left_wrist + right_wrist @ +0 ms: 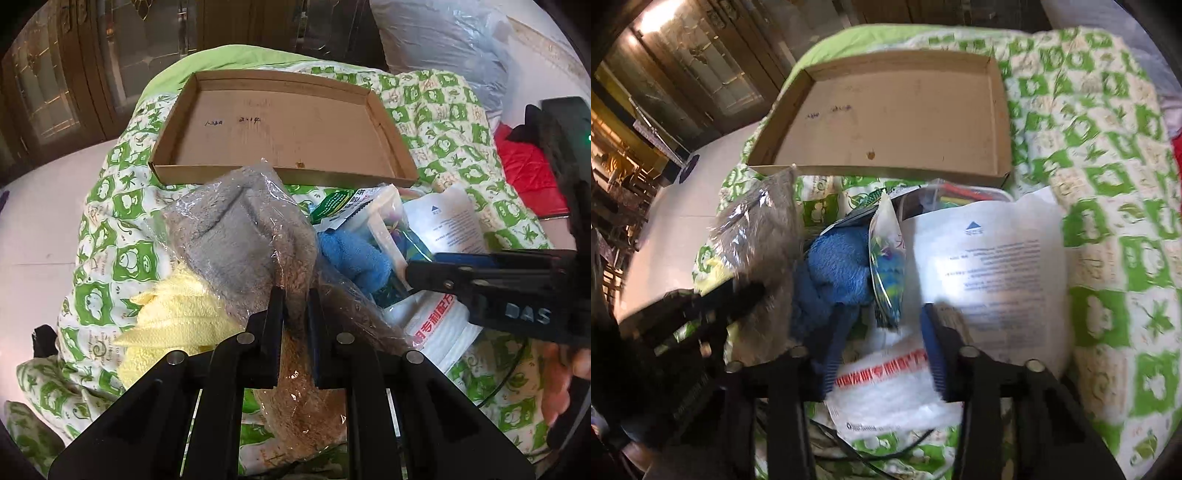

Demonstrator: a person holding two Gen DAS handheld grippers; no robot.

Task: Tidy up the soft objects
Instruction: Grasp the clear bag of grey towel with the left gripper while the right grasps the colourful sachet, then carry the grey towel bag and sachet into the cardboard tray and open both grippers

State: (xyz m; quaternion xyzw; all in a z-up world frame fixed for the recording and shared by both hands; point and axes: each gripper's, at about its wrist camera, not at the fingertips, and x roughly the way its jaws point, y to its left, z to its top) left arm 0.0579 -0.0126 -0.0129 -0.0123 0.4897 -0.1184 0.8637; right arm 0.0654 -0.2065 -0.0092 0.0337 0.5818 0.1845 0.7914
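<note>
On the bed quilt [110, 206], my left hand-held gripper [295, 295] is pinched tight on the bagged gray plush [236, 229]; pickup step, w/ the cardboard tray [391, 147] empty behind it. Right hand-held gripper [882, 325] is half-spread, straddling a small foil packet [886, 273] beside the blue towel [838, 262]; contact unclear, blurry. Next: lift plush clear, carry to tray. Only the left view shows the yellow cloth [173, 317].

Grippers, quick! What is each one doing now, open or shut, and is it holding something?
Left gripper: shut on the plastic-wrapped grey and brown towel.
Right gripper: cannot tell; jaws partly closed around the white packet.
</note>
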